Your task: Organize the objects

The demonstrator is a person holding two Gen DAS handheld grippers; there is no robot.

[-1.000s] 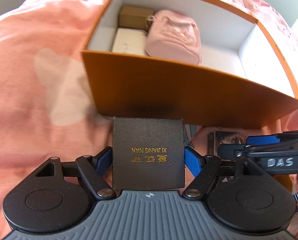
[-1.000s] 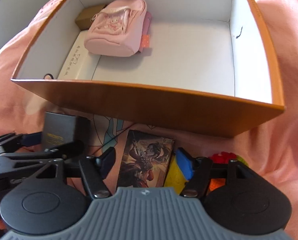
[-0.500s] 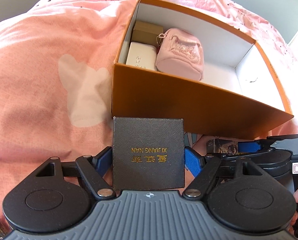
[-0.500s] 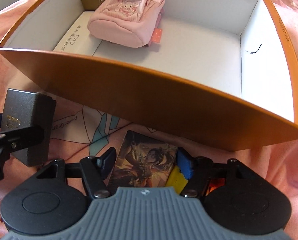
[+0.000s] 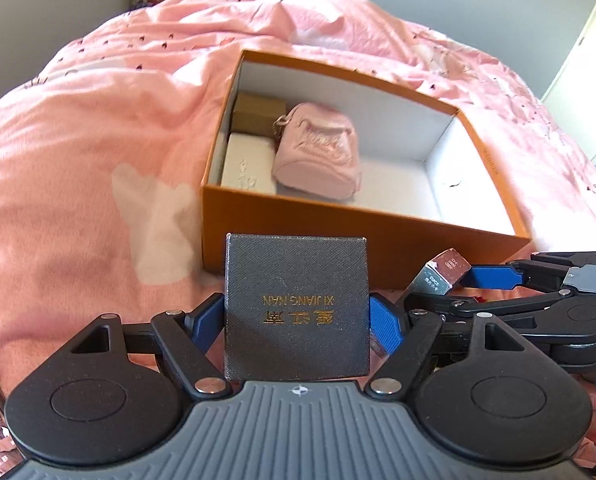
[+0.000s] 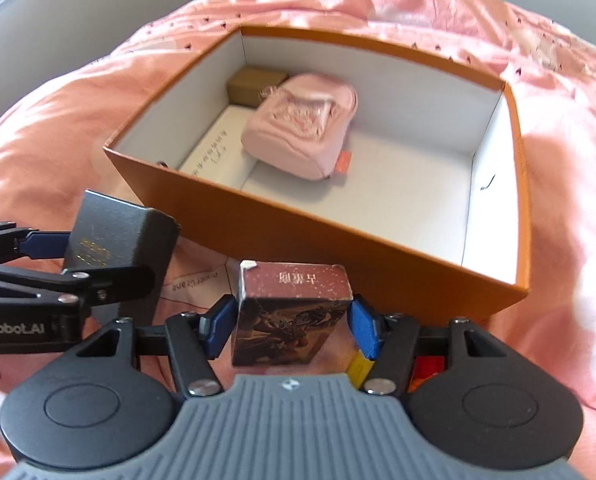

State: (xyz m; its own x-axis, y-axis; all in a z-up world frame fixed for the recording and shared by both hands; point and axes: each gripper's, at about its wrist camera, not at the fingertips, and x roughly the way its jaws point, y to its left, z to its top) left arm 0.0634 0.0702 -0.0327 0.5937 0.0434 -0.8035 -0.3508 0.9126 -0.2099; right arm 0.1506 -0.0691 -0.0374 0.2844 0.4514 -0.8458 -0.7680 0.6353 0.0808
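In the left wrist view, the left gripper (image 5: pixel 297 316) has its blue pads pressed on both sides of a dark grey textured square box with gold lettering (image 5: pixel 296 306), held clear of the bedding. To its right, the right gripper (image 5: pixel 450 286) carries a small illustrated card box with a reddish-brown end (image 5: pixel 442 274). Behind them, an open orange cardboard box with a white inside (image 5: pixel 494 162) sits on a rumpled pink bedspread (image 5: pixel 90 168). Inside it, at the left end, lie a tan box (image 5: pixel 258 110), a white flat case (image 5: pixel 248 166) and a small pink fabric backpack (image 5: pixel 318 152). Grey walls rise beyond the bed.

In the right wrist view, the right gripper (image 6: pixel 292 322) has just been narrowing its jaws, and they now clasp the card box (image 6: pixel 292 312) about half open. The left gripper (image 6: pixel 42 256) holds the dark box (image 6: pixel 114 240) at the left, near the orange box's (image 6: pixel 298 236) front wall. A yellow and red object (image 6: pixel 398 368) peeks from under the right finger; I cannot tell what it is.
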